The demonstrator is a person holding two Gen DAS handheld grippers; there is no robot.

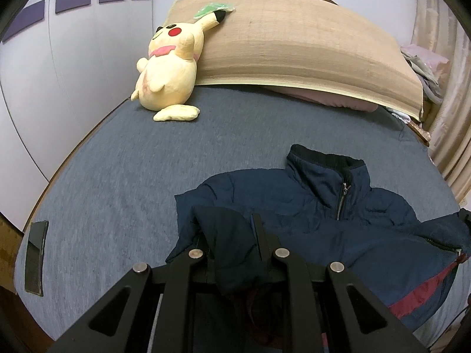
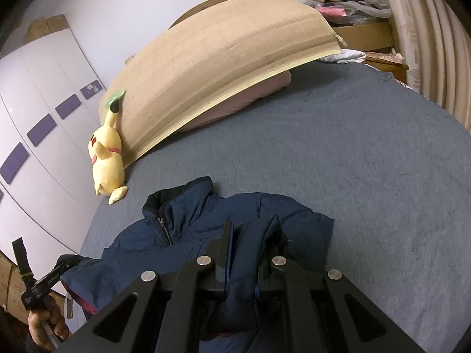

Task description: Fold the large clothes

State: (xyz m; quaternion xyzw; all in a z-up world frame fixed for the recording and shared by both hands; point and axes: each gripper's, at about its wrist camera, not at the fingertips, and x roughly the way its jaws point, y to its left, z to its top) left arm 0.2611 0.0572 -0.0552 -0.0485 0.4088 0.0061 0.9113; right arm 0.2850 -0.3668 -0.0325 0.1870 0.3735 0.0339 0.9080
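A navy padded jacket (image 1: 338,223) with a zipped collar and a red stripe lies on the grey-blue bed sheet (image 1: 117,182). My left gripper (image 1: 228,229) is shut on a bunched fold of the jacket at its left side. In the right wrist view the same jacket (image 2: 200,223) lies collar-up, and my right gripper (image 2: 253,235) is shut on a thick fold at its right side. The fabric bulges between both pairs of fingers and hides the pads. A hand (image 2: 44,320) holding the left gripper's handle shows at the lower left of the right wrist view.
A yellow plush toy (image 1: 167,73) leans on a tan woven mat (image 1: 294,44) propped over a pink pillow (image 1: 338,98) at the bed's head. A black phone (image 1: 35,256) lies near the bed's left edge. White wardrobe doors (image 1: 59,73) stand left, a curtain (image 2: 435,44) right.
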